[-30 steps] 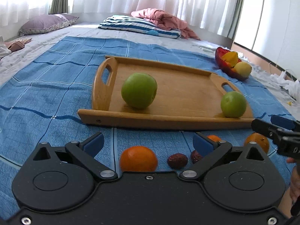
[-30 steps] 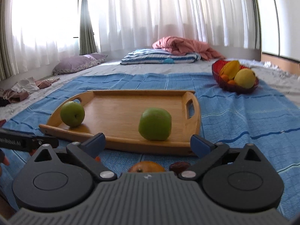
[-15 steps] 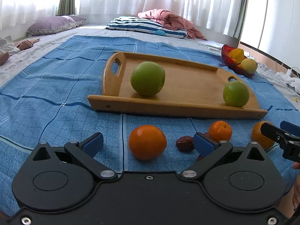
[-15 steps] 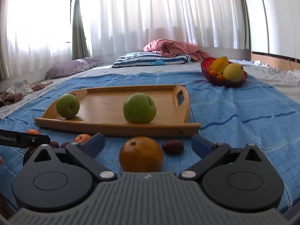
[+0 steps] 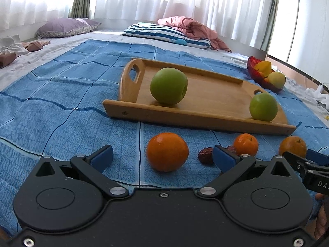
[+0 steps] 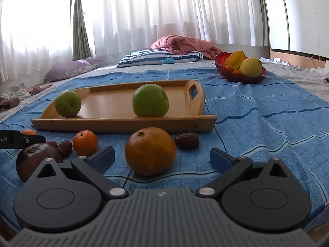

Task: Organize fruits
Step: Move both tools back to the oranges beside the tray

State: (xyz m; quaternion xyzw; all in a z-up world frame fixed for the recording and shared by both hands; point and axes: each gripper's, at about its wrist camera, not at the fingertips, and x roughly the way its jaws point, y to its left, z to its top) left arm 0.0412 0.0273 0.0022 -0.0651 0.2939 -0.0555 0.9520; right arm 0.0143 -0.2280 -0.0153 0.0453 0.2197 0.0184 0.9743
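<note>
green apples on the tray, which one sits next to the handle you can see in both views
The bigger green apple, just inside the tray's open handle cutout. The smaller apple rests at the tray's opposite end.

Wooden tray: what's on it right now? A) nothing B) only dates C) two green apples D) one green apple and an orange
C: two green apples sit on the wooden tray; the oranges and dates lie on the blue cloth in front of it.
</note>
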